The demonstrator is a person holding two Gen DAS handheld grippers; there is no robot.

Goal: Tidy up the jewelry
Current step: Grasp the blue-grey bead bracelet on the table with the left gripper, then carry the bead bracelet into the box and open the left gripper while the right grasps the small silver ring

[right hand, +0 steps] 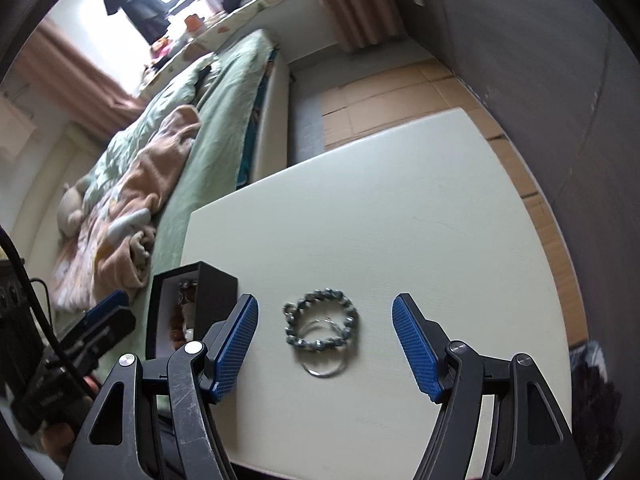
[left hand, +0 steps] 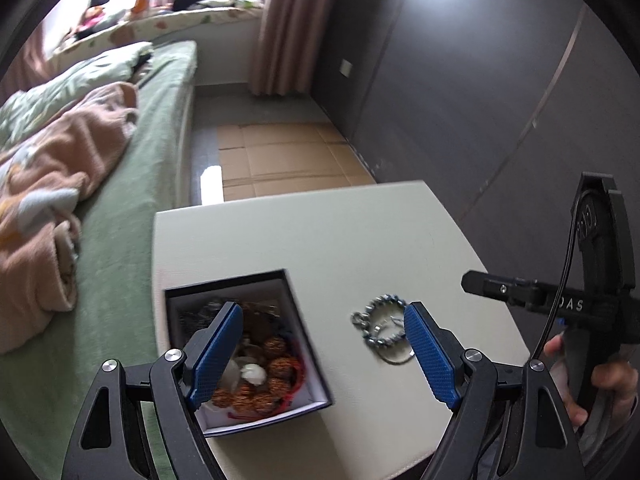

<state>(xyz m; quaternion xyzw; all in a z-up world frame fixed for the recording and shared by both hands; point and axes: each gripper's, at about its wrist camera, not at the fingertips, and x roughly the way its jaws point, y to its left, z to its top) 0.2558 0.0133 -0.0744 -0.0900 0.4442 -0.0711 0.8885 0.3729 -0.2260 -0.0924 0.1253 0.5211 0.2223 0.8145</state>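
An open black jewelry box (left hand: 308, 344) with a white lining sits at the left of the cream table (left hand: 320, 232). It holds brown bead bracelets (left hand: 264, 380), a white stone and a red cord. A blue-grey bead bracelet (left hand: 380, 322) lies on the table over silver rings (right hand: 324, 364). My left gripper (left hand: 324, 344) is open and empty, between box and bracelet. My right gripper (right hand: 325, 338) is open and empty, its fingers either side of the bracelet (right hand: 320, 322), above it. The box also shows in the right wrist view (right hand: 216, 284).
A bed with a green cover (left hand: 132, 184) and a pink blanket (left hand: 52, 184) borders the table's left side. A dark wardrobe wall (left hand: 480, 92) stands right. Cardboard (left hand: 288, 156) covers the floor beyond the table. The right gripper's body (left hand: 560, 300) shows at the table's right edge.
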